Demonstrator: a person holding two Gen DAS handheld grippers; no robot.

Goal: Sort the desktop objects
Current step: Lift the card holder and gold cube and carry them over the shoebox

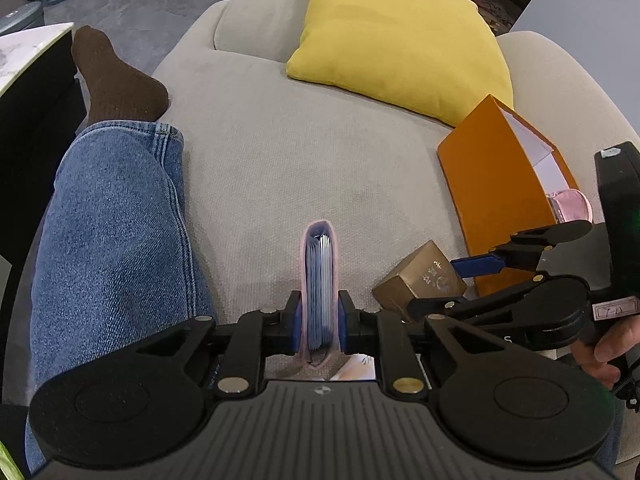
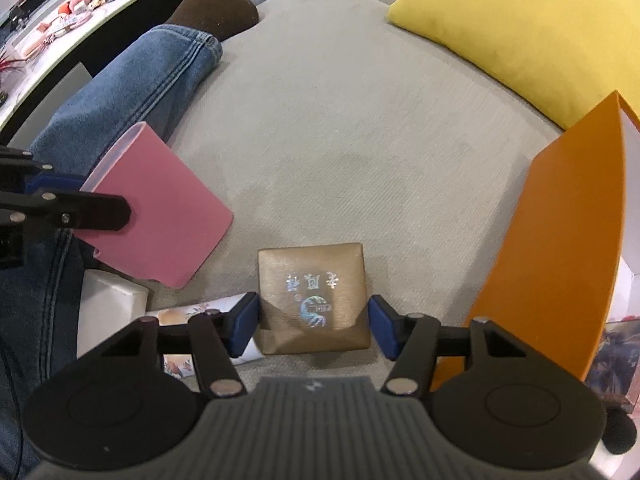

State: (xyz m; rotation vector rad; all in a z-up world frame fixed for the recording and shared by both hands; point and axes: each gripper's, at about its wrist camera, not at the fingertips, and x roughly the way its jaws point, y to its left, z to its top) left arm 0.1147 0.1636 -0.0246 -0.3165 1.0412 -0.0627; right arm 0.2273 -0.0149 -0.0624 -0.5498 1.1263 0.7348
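Note:
My left gripper [image 1: 319,318] is shut on a pink card holder [image 1: 319,276], held edge-on above the beige sofa seat [image 1: 300,168]; the holder shows as a pink flap in the right wrist view [image 2: 160,212]. A gold square box [image 2: 312,296] with a shiny printed logo lies on the seat. My right gripper [image 2: 314,322] is around it, blue pads at both sides, with a small gap at the right pad. The box [image 1: 420,280] and right gripper [image 1: 460,280] show at the right of the left wrist view.
An open orange box [image 2: 560,232] stands at the right with a pink object [image 1: 570,206] inside. A yellow cushion [image 1: 400,36] lies behind. A jeans leg [image 1: 112,232] and brown sock [image 1: 116,76] lie left. A white box [image 2: 108,308] and printed packet [image 2: 188,316] lie near.

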